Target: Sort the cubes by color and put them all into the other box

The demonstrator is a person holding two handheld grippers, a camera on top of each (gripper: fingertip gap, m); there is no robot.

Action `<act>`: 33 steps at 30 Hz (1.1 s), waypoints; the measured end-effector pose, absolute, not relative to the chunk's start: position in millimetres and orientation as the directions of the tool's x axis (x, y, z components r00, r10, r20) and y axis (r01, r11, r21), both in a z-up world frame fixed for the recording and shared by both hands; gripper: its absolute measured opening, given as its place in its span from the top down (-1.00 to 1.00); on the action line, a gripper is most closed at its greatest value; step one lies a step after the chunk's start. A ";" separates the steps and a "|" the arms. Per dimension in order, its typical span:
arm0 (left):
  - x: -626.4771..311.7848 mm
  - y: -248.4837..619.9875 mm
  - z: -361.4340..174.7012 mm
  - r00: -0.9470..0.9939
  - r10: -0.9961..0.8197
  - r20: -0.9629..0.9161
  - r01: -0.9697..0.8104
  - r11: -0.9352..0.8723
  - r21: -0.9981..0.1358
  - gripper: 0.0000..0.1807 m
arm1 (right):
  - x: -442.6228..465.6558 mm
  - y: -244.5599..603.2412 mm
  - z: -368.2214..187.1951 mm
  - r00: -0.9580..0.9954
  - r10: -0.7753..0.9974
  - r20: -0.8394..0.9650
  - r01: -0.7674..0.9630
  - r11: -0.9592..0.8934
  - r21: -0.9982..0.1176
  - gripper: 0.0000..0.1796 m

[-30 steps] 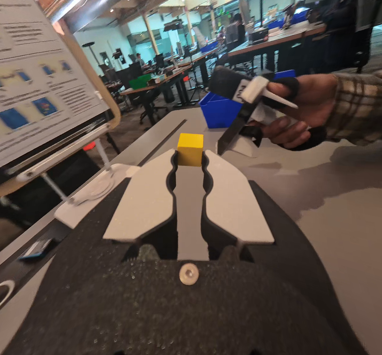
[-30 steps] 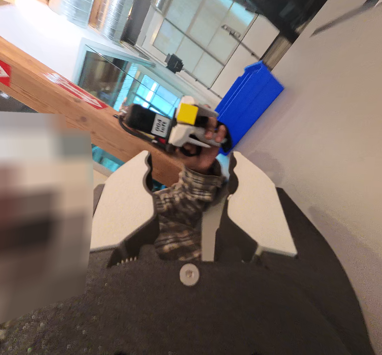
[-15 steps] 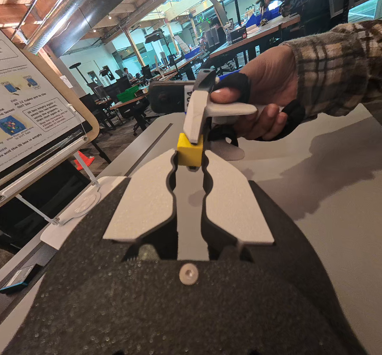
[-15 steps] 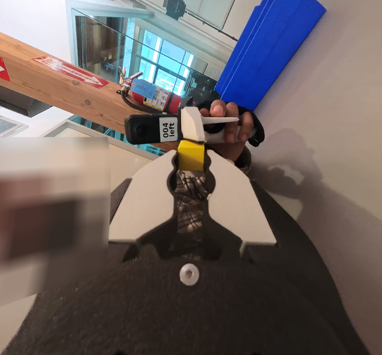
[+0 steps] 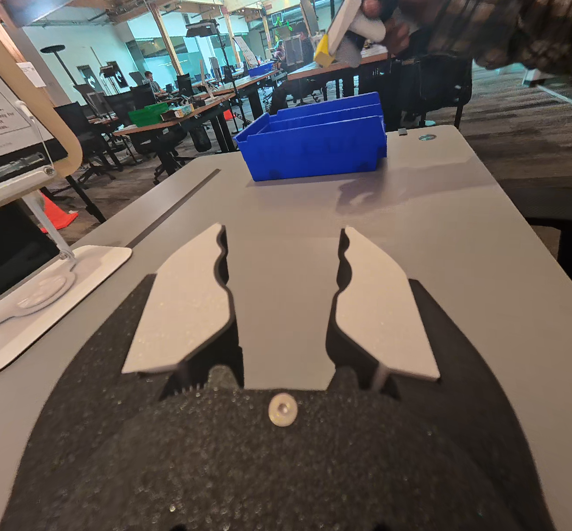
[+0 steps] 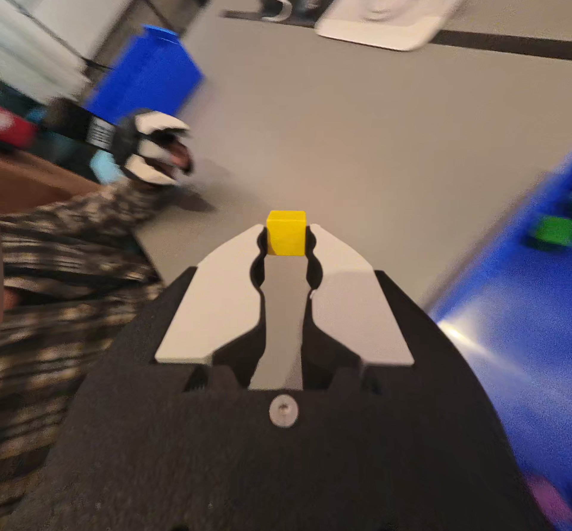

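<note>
Grey tabletop (image 5: 402, 253) is lying bare under the spread, empty left gripper (image 5: 281, 265) while the right gripper (image 6: 286, 237) is pinching the yellow cube (image 6: 286, 233), probably needing a carry toward the blue box (image 6: 510, 315) at three o'clock.

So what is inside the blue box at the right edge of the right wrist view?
A green cube lies in the blue box, with something purple nearer the camera. The rest is blurred or out of frame.

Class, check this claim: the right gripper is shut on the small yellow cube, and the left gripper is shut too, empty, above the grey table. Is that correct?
Not quite. The left gripper is open, not shut: the left wrist view shows its fingers spread wide, empty, above the grey table. The right gripper is indeed shut on the small yellow cube.
</note>
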State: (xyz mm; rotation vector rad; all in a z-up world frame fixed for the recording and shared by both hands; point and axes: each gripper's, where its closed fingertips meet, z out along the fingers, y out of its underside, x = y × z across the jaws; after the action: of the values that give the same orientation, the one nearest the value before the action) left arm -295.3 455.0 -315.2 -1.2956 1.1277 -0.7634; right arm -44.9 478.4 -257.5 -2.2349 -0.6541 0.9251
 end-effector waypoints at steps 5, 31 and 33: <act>-289.4 456.5 -325.1 0.306 -0.927 -0.217 -0.179 0.168 -0.969 0.36 | 58.4 473.1 -286.8 0.745 0.617 -0.253 0.324 -0.667 -0.671 0.75; -239.7 445.4 -313.5 0.218 -0.919 -0.327 -0.466 0.197 -0.863 0.51 | 80.7 481.7 -425.1 0.586 0.741 -0.327 0.662 -0.671 -0.334 0.69; -243.9 444.7 -312.9 0.223 -0.918 -0.329 -0.465 0.196 -0.863 0.51 | 79.2 481.7 -421.7 0.583 0.742 -0.332 0.656 -0.671 -0.347 0.64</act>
State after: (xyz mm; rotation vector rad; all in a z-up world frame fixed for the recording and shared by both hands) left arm -243.9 444.7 -312.9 -1.4302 1.4022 -0.5354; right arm 79.2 481.7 -421.7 -2.6250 -1.1715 0.6807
